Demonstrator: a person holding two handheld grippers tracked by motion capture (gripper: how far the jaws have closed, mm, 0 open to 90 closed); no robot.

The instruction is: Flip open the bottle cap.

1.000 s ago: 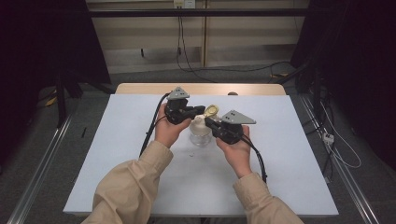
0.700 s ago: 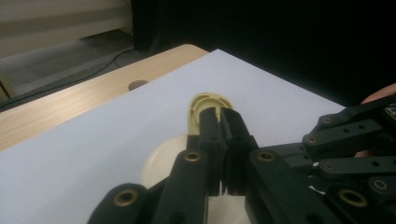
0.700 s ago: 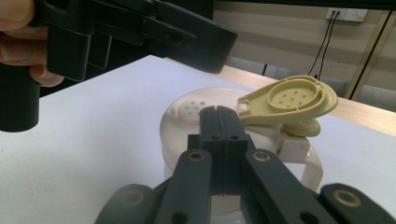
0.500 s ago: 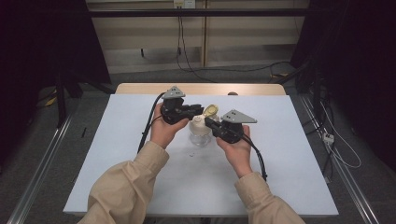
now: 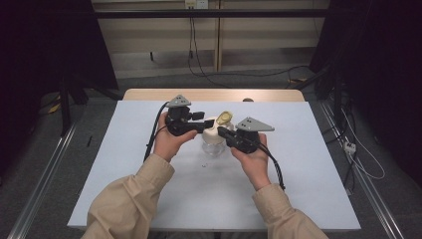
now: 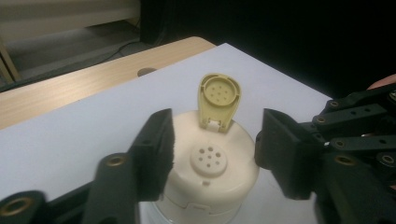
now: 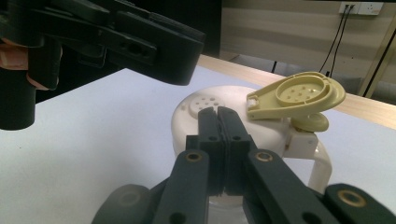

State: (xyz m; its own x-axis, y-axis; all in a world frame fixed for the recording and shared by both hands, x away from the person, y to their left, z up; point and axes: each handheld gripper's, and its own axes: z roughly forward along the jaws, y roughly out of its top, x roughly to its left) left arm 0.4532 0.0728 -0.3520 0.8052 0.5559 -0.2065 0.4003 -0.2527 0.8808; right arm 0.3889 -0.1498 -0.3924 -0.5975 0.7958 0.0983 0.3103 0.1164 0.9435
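High view puts a clear shaker jar at the middle of the white table, between the person's two hands, its cream cap on and its yellowish flip lid tipped up and open.

From the left gripper view, the left gripper straddles the cap with its jaws apart: they have just been opening, one pad lies at or against the cap's side and the other stands clear of it, so nothing is being squeezed. The ring of sprinkle holes sits between them, and the lid rises just behind.

In the right gripper view, the right gripper has its jaws pressed together, tips resting low against the cap's near edge (whether a thin lip is pinched between them I cannot tell).

The step in hand looks like letting go of the cap after working the lid open. To do it well, the left hand should widen the jaws until both pads are free before lifting, and lift straight up so neither pad drags the cap sideways or knocks the raised lid shut. The right hand is best kept still as a brace, since the jar looks light and could tip.
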